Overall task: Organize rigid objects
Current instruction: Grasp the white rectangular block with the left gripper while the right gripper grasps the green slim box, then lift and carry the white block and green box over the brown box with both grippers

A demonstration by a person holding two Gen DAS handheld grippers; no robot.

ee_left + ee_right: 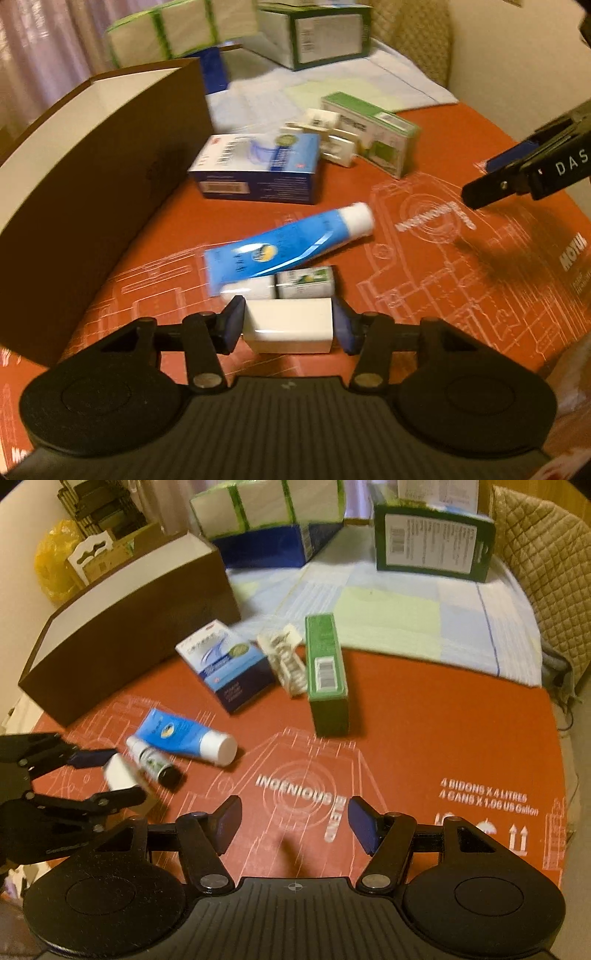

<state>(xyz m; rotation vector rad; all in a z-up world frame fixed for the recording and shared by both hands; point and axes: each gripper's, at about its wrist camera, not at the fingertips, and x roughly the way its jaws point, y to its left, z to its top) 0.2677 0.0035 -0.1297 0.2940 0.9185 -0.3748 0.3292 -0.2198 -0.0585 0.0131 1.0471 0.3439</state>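
My left gripper (289, 325) is shut on a small white block (291, 325), held just above the red cardboard; it also shows at the left of the right wrist view (118, 773). Just beyond lie a blue tube with a white cap (288, 243) (184, 734) and a small white-and-green bottle with a black cap (295, 288) (153, 762). Farther back are a blue-and-white carton (258, 166) (229, 664), white plastic pieces (332, 136) (286, 661) and a green carton (373, 129) (327, 675). My right gripper (293, 821) is open and empty above the cardboard's printed middle.
A large brown open box (92, 177) (129, 627) stands at the left. The red printed cardboard (443, 258) (424, 738) covers the table. Behind it are a pale cloth (388, 609), green-taped white packs (266, 506), a dark green box (432, 542) and a quilted cushion (546, 554).
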